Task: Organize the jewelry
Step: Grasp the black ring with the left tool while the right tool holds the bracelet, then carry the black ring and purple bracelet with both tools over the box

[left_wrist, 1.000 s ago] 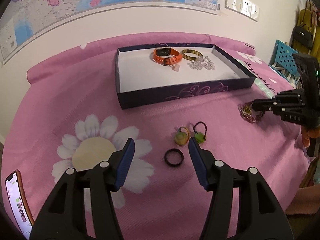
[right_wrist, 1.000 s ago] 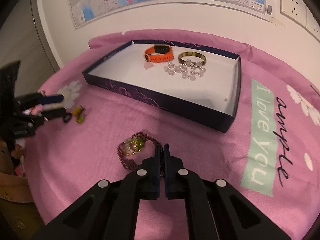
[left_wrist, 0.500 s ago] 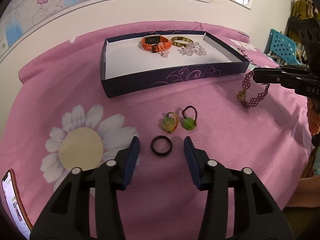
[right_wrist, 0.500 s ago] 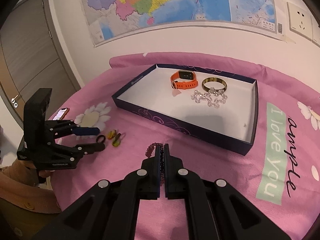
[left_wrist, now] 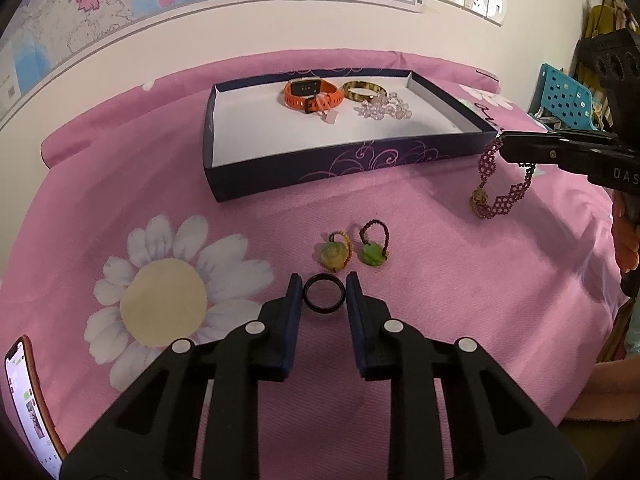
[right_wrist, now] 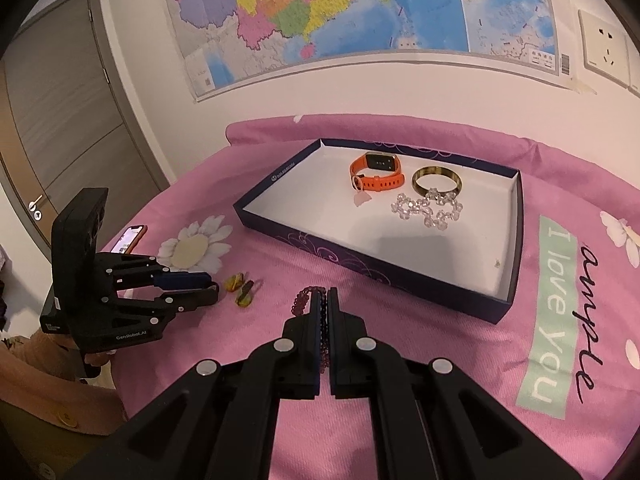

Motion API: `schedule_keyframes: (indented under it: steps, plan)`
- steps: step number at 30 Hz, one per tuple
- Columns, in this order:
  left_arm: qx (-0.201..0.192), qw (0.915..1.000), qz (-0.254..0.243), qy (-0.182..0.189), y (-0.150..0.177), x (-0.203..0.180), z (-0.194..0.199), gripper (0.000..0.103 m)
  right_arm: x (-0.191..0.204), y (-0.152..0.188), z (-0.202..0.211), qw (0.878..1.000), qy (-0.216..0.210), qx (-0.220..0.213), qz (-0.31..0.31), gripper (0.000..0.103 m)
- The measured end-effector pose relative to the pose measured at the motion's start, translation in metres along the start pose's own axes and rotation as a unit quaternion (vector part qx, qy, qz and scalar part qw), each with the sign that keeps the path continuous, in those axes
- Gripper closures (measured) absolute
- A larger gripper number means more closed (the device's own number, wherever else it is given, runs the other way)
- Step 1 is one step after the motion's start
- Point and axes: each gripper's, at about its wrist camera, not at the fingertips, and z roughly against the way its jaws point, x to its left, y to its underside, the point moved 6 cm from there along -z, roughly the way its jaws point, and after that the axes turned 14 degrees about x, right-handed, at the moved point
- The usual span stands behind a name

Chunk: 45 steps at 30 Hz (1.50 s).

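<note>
Pink bedding (left_wrist: 400,208) printed with white daisies covers the work surface, below a wall map (right_wrist: 360,12). A shallow dark-blue box (left_wrist: 320,172) with a white floor lies with its long axis across the left wrist view; an orange smartwatch (left_wrist: 310,94), a tortoiseshell bangle (left_wrist: 364,91) and a clear crystal bracelet (left_wrist: 384,110) are grouped at its far wall.

Left gripper (left_wrist: 324,294): jaws closing around a plain black ring (left_wrist: 324,297), which lies flat on the cloth, opening upward, between the blue pads; whether the pads yet touch it cannot be told. Just beyond it lie a yellow-stone ring (left_wrist: 335,254) and a green-stone ring (left_wrist: 374,250), side by side, beaded loops pointing toward the box.

Right gripper (right_wrist: 325,296): fully closed on a purple beaded bracelet (left_wrist: 500,184). In the left wrist view the bracelet hangs as a loop from the fingertips, clear of the bedding, near the box's right front corner, its gold-green ornament at the lower left. A phone (right_wrist: 130,239) lies at the bed's left edge.
</note>
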Motion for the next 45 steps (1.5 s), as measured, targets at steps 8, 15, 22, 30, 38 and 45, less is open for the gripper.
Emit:
schedule_keyframes:
  steps: [8,15,22,30,38,45]
  plan:
    - [-0.021,0.9998,0.000,0.005,-0.010,0.001,0.015,0.080,-0.003,-0.007,0.006,1.000,-0.004,-0.012,-0.006,0.101]
    - [-0.035,0.9993,-0.008,0.008,-0.020,-0.004,0.021,0.080,-0.005,-0.014,0.008,1.000,-0.003,-0.019,-0.005,0.101]
    - [-0.046,0.9988,-0.015,0.007,-0.030,-0.008,0.026,0.080,-0.007,-0.023,0.011,1.000,0.000,-0.029,-0.005,0.101]
    - [-0.057,0.9981,-0.022,0.008,-0.045,-0.012,0.029,0.080,-0.017,-0.034,0.013,0.999,-0.005,-0.042,-0.019,0.101]
    - [-0.066,0.9976,-0.020,0.010,-0.061,-0.011,0.029,0.080,-0.024,-0.041,0.012,0.999,-0.010,-0.046,-0.027,0.101]
    - [-0.070,0.9973,-0.018,0.016,-0.073,-0.011,0.029,0.080,-0.028,-0.047,0.013,0.998,-0.012,-0.052,-0.030,0.101]
